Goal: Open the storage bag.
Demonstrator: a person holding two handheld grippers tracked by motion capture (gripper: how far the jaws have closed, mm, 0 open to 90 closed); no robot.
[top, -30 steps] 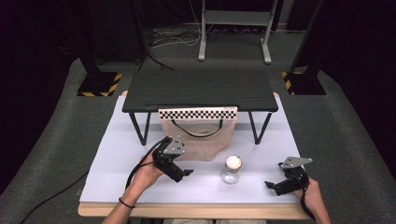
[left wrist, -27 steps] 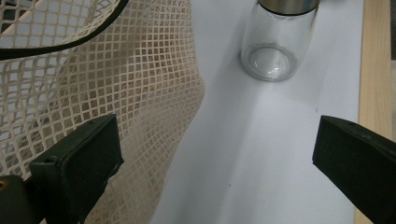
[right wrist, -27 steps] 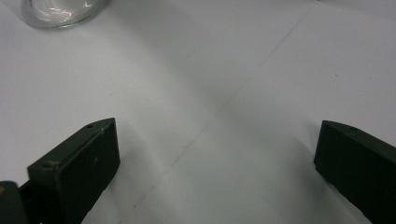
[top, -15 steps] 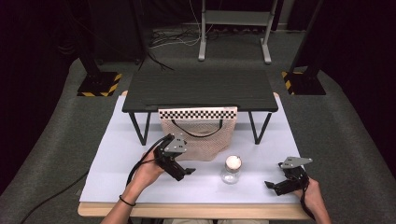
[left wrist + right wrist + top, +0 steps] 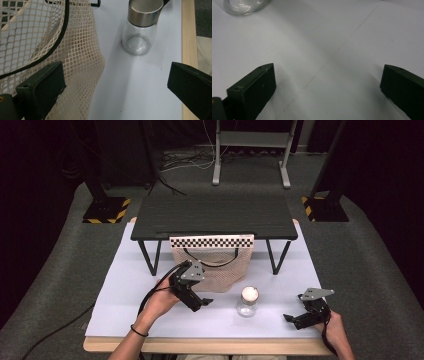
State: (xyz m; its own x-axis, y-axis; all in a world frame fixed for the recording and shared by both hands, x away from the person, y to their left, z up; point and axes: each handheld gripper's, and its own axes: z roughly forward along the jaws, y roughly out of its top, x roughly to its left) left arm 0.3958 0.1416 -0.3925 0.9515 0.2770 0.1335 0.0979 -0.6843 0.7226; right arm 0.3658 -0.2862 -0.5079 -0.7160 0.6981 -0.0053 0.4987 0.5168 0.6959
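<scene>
Two grippers, both with jaws spread wide and nothing between them. Landmark: small clear glass jar with brushed-metal lid (image 5: 248, 301), standing upright on the white table sheet (image 5: 125, 290), long axis vertical.

Left gripper (image 5: 199, 301) sits just left of the jar, jaws pointing toward it; in the left gripper view the jar (image 5: 141, 26) stands ahead and slightly right of centre, apart from both jaws. Right gripper (image 5: 295, 319) rests right of the jar and nearer the table's front edge, farther off; its own view catches what is probably the jar's base (image 5: 245, 6) at the top left corner.

Left hand is nearer, by my estimate.

Beige mesh bag with black cord handle (image 5: 220, 270) lies behind and left of the jar, draped from under a low black bench (image 5: 215, 215). Dark room beyond.
</scene>
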